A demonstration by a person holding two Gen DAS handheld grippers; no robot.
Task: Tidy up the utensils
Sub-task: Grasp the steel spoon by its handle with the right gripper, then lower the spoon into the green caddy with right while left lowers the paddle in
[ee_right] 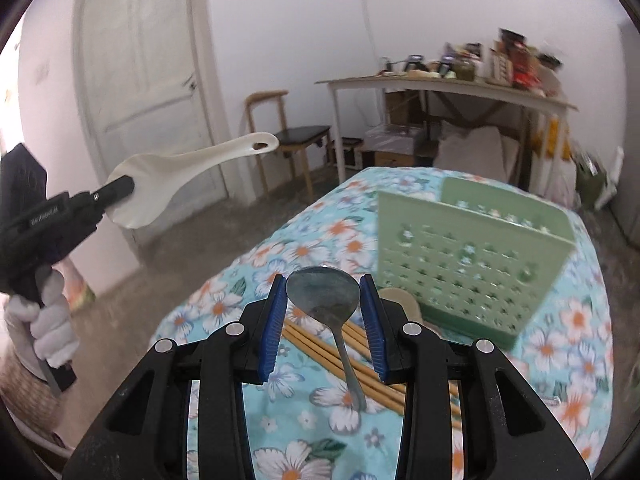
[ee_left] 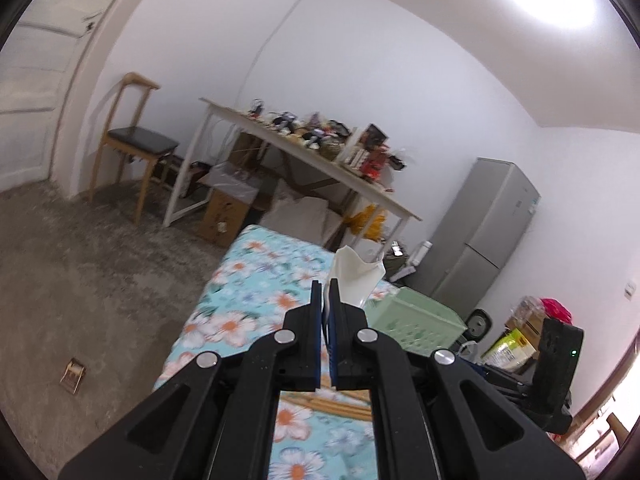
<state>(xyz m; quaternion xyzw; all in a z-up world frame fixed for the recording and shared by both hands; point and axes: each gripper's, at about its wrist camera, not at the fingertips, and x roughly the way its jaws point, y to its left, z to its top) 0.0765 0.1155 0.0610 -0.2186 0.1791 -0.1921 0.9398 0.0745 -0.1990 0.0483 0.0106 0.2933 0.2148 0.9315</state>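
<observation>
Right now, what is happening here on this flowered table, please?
A person is sorting utensils with two tools. The left hand-held gripper is shut on the bowl of a white plastic spoon and holds it in the air, off to the left of the table. The right hand-held gripper is open, with its fingers on either side of a metal spoon that lies on the floral tablecloth over some wooden chopsticks. A green perforated basket stands nearby; its inside is not visible.
</observation>
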